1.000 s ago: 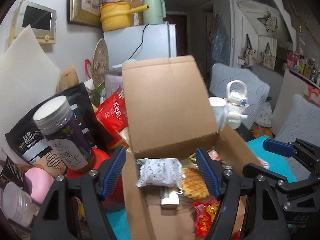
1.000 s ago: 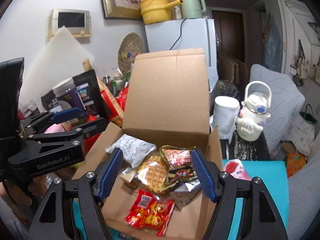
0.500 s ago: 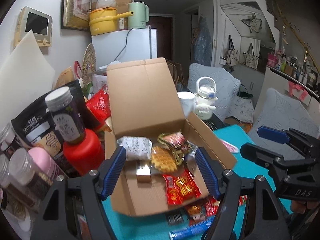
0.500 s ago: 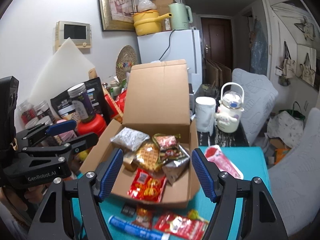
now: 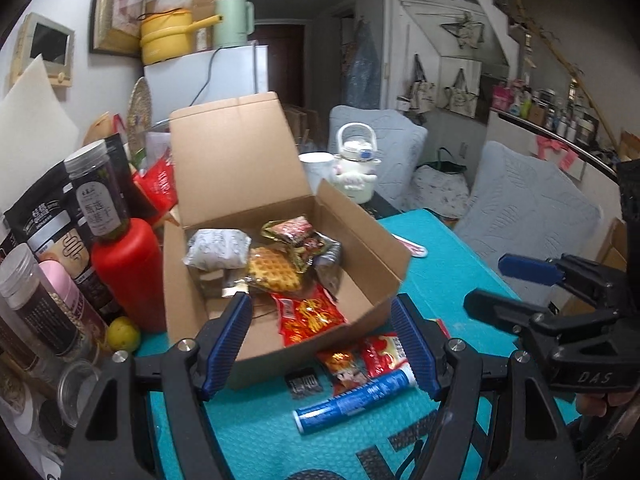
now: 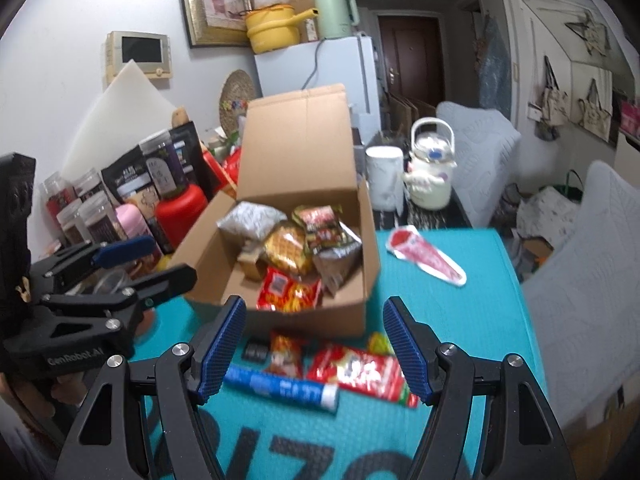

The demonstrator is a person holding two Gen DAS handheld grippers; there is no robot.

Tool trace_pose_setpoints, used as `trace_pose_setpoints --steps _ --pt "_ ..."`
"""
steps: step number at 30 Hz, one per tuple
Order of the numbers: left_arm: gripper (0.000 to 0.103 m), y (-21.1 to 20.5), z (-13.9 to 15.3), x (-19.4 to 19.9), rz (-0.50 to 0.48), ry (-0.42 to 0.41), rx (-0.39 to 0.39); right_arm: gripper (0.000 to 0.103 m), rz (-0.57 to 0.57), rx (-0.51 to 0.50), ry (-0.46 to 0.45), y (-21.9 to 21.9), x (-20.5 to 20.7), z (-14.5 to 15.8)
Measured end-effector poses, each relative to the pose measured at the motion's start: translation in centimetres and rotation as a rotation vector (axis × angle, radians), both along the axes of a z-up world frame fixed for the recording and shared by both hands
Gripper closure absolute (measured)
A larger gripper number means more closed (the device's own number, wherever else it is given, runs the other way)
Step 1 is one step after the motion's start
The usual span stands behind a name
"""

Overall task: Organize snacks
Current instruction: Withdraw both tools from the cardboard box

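An open cardboard box [image 5: 360,240] [image 6: 304,320] stands on the teal mat with its lid up. Inside lie a waffle [image 5: 274,270] [image 6: 288,250], a white packet [image 5: 218,248] and red packets [image 5: 308,318]. In front of the box, on the mat, are a blue tube [image 5: 354,400] [image 6: 280,388], red packets [image 5: 380,354] [image 6: 356,370] and a small black packet [image 5: 304,380]. My left gripper [image 5: 320,299] [image 6: 172,258] is open and empty above the box's front edge. My right gripper [image 6: 315,302] [image 5: 488,284] hovers open beside it, holding nothing.
A red bottle [image 5: 128,272], several jars and bags and a lemon [image 5: 124,334] crowd the box's left side. A white mug [image 6: 384,178] and a white kettle [image 6: 430,176] stand behind it. A red-and-white cone packet [image 6: 426,258] lies to the right. Grey cushions border the mat's right edge.
Both grippers have pulled back from the box, still open. The box looks smaller, and the mat with the loose snacks in front of it has come into view.
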State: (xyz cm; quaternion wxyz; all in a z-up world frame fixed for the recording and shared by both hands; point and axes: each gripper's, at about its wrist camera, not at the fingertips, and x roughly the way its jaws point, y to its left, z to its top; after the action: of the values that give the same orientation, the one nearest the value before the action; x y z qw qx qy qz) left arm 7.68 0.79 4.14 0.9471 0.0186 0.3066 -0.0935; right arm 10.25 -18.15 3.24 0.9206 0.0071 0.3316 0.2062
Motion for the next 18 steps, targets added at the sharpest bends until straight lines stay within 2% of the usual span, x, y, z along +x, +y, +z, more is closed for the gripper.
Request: trace_pose_setpoints --steps 7,18 --pt "0.031 -1.1 -1.5 -0.7 -0.077 0.042 -0.007 0.031 -0.028 0.005 0.046 -0.7 -1.5 -2.4" --pt "0.031 -1.3 -6.1 0.1 -0.132 0.151 0.009 0.031 -0.040 0.007 0.090 -0.7 -2.0 -6.0"
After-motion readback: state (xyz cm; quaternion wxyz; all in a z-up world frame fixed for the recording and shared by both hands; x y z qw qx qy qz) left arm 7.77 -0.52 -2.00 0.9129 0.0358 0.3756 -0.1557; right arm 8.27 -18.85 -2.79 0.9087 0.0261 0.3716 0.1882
